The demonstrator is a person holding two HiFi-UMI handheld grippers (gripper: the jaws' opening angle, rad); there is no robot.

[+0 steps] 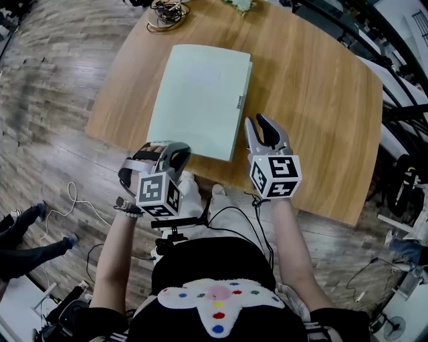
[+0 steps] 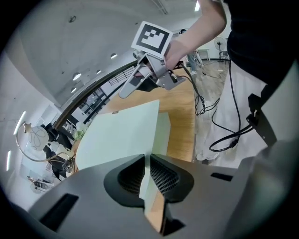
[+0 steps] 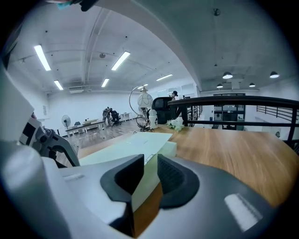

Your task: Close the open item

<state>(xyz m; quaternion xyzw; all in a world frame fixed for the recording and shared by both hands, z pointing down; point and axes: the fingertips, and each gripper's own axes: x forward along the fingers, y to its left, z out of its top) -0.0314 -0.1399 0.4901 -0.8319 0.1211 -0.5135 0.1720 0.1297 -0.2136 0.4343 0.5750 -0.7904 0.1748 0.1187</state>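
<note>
Two grippers at the near edge of a wooden table [image 1: 314, 100], head view: pale green box [image 1: 200, 100] lying flat and shut at the table's middle, lid down. Left gripper [image 1: 175, 155] at the box's near edge, toward its left corner; right gripper [image 1: 262, 130] just beside the near right corner. Coil of cables [image 1: 167, 13] at the far edge, well apart from the box.

Left gripper view: left gripper [image 2: 148, 175] released, jaws only a thin slit apart, nothing clamped, with the box [image 2: 121, 135] filling the slit and bare table [image 2: 182, 121] to its right. Right gripper [image 2: 140, 81] beyond the box, carried in a hand [image 2: 187, 42].

Right gripper view: right gripper [image 3: 150, 175] released too, jaws clearly apart and empty, the box [image 3: 135, 144] corner showing through the gap but untouched. Table [image 3: 224, 144] stretching away on the right; left gripper [image 3: 51, 144] low at the left.
</note>
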